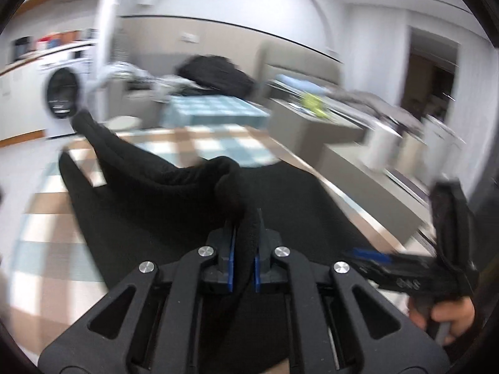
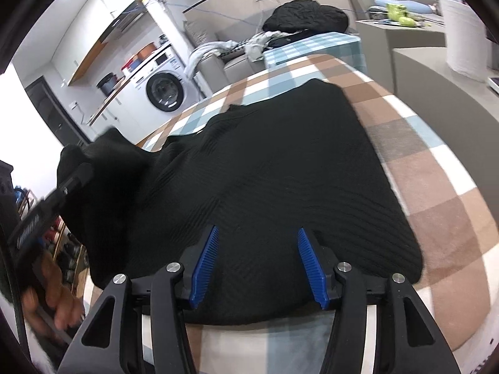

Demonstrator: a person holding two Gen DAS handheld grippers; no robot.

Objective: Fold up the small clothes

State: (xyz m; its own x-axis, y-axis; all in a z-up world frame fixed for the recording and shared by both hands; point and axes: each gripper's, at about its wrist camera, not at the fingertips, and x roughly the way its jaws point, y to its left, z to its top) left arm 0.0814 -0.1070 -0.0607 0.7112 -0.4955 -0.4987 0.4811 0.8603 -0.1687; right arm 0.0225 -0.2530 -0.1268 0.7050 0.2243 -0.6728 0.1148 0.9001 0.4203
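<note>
Jaws of the left gripper are clamped on a raised edge of the black knit; jaws of the right gripper stand apart, nothing between them, just above its near hem; the knit lies flat on the checked worktop, long axis running away from the right jaws; its left side is lifted, so the left hand is the nearer for carrying the fold across toward the right; beyond, a washer.
</note>
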